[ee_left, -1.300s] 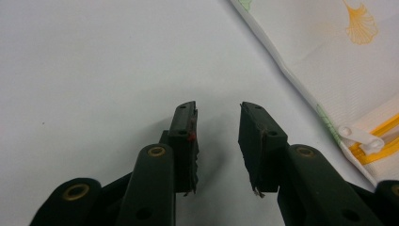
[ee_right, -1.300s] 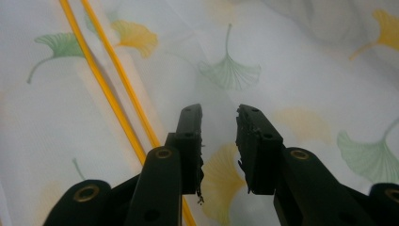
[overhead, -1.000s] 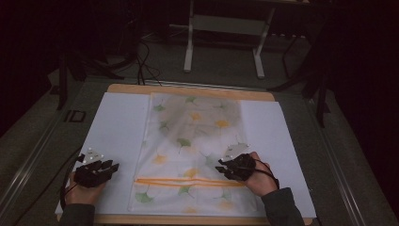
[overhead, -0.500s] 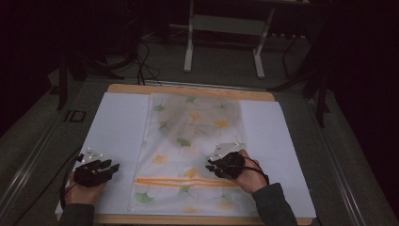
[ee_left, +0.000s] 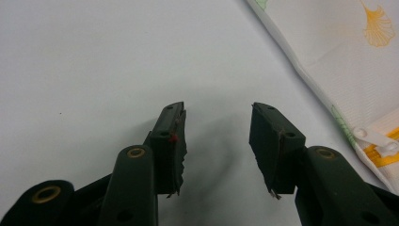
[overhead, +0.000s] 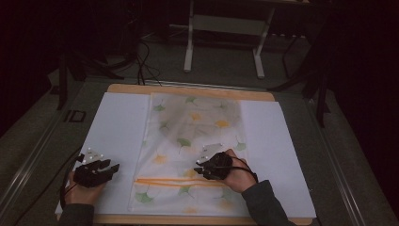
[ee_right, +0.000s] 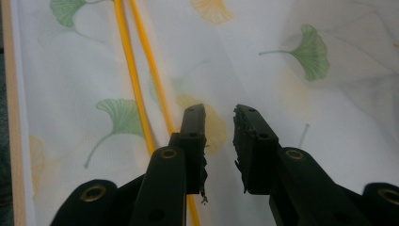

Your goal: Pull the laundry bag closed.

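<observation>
The right tongs point(overhead: 201, 170) are sliding leftward over the leaf-print bag point(overhead: 188, 136), gaping beside its orange zipper point(overhead: 179, 181); left tongs point(overhead: 113, 168) are idling, gaping. The thin fabric risks bunching.

Dim lab or studio: white-covered wooden table point(overhead: 122, 127), grey carpet, white metal stand legs point(overhead: 189, 42) and floor cables point(overhead: 141, 56) at 12 o'clock.
</observation>
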`<move>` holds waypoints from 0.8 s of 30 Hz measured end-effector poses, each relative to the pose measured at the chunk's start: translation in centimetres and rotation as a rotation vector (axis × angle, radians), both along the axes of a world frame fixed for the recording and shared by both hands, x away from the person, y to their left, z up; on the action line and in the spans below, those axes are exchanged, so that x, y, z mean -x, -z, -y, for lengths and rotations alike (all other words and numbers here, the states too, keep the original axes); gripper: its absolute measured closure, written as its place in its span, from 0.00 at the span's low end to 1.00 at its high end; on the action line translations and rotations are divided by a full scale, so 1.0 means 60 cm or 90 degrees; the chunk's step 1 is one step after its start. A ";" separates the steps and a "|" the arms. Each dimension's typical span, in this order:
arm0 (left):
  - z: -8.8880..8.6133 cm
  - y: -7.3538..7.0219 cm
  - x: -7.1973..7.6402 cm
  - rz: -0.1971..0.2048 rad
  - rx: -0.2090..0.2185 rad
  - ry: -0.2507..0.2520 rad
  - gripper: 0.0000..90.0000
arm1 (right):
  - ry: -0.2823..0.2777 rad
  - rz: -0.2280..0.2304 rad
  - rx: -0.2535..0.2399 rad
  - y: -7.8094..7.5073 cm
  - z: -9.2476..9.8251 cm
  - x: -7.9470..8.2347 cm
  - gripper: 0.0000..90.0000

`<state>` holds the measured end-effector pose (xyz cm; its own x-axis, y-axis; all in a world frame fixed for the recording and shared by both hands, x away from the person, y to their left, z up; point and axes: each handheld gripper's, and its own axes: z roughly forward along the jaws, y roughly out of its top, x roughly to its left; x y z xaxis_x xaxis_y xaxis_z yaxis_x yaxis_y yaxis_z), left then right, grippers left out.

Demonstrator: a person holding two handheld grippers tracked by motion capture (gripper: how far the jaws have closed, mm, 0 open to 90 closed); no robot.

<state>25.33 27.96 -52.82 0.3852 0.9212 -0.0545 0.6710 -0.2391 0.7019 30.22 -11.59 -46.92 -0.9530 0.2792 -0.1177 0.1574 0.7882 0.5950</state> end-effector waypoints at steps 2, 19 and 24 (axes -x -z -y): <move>0.000 0.000 0.000 0.000 -0.001 0.001 0.62 | -0.008 0.000 0.002 0.001 -0.007 0.001 0.82; 0.003 0.000 0.000 -0.004 -0.007 0.007 0.63 | -0.052 -0.009 -0.003 0.010 -0.061 0.004 0.82; 0.002 0.000 0.000 -0.003 -0.005 0.006 0.63 | -0.063 -0.006 -0.005 0.010 -0.074 0.005 0.81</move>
<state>25.32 27.82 -52.79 0.3944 0.9177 -0.0482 0.6713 -0.2519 0.6971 29.91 -7.13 -47.50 -0.9770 0.1852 -0.1062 0.0854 0.7950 0.6006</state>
